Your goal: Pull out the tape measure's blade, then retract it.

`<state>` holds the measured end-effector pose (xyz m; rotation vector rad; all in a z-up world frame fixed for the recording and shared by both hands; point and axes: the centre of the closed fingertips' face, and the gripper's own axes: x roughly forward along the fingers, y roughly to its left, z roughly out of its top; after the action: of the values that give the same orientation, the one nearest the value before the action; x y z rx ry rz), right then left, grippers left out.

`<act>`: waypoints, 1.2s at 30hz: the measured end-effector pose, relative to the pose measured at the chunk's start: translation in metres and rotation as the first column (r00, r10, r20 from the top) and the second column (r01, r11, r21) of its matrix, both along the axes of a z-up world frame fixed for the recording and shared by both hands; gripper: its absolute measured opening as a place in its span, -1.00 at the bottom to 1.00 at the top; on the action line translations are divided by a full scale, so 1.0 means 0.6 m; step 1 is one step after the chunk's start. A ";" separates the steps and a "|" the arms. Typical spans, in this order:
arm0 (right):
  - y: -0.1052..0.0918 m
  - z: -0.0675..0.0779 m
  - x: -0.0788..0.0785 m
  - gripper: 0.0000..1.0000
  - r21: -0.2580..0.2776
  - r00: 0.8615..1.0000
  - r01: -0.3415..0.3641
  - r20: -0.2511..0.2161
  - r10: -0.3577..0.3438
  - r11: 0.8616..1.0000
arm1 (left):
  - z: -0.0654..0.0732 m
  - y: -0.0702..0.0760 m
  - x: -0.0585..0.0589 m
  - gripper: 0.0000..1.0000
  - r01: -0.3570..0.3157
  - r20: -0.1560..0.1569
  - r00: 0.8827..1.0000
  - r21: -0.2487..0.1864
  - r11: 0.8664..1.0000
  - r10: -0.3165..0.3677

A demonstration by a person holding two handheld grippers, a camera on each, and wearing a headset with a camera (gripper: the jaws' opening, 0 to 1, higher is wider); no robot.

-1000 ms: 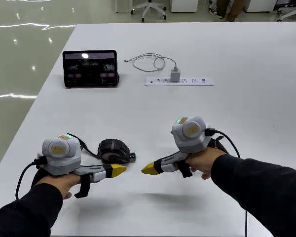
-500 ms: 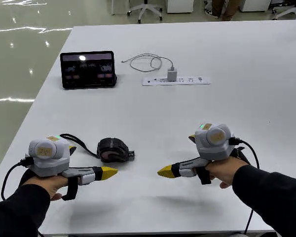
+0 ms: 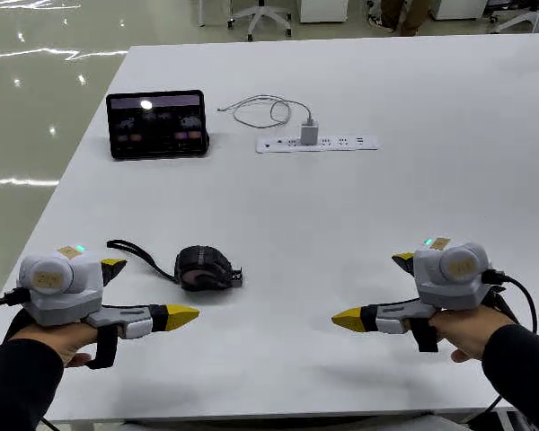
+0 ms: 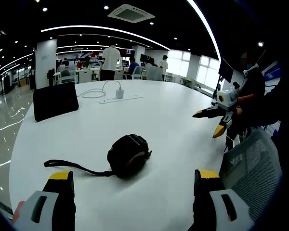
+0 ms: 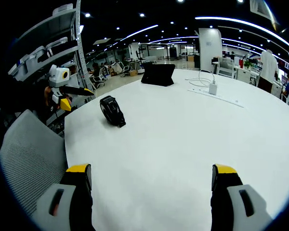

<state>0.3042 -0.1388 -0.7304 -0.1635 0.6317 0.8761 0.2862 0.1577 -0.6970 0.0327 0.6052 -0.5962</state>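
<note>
**Both grippers open and empty, tape measure on the table in front of the left one**

Hard to see: the print on the tape measure [image 3: 202,267] is too small to read. The tablet [image 3: 155,124] screen is a blur of small icons. Both sleeves are cut off at the bottom edge of the head view, and so is the left gripper's cable. Can't tell whether the case lies flat or stands on edge.

Materials and shapes: the tape measure is a black, rounded, matte case with a paler disc on its upper face. A thin black wrist strap [image 3: 135,253] loops off one end. The table [image 3: 341,224] is white, smooth and matte. The jaws are grey with yellow tips. A white power strip [image 3: 316,143] sits far ahead of both grippers, with a white plug and a coiled cable.

Orientation: the case's long axis runs roughly across, from one gripper toward the other. A small tab [image 3: 236,278] at its mouth points toward the right gripper [image 3: 368,288]. The strap trails back toward the left gripper [image 3: 154,287].

Position: the tape measure lies just ahead of the left gripper's jaw tips, between their lines, and touches neither. It is well apart from the right gripper, forward and off to that gripper's left.

Grippers: both have their jaws spread wide with nothing between them, and both are held just above the table.
</note>
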 end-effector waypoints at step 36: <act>-0.131 0.031 -0.063 1.00 -0.017 0.996 0.080 0.035 -0.080 0.997 | 0.005 0.058 -0.029 1.00 0.021 -0.020 1.000 0.062 0.998 -0.019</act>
<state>0.2664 -0.2175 -0.7118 -0.1686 0.6104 0.7888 0.2686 0.1925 -0.6938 0.0921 0.6427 -0.5973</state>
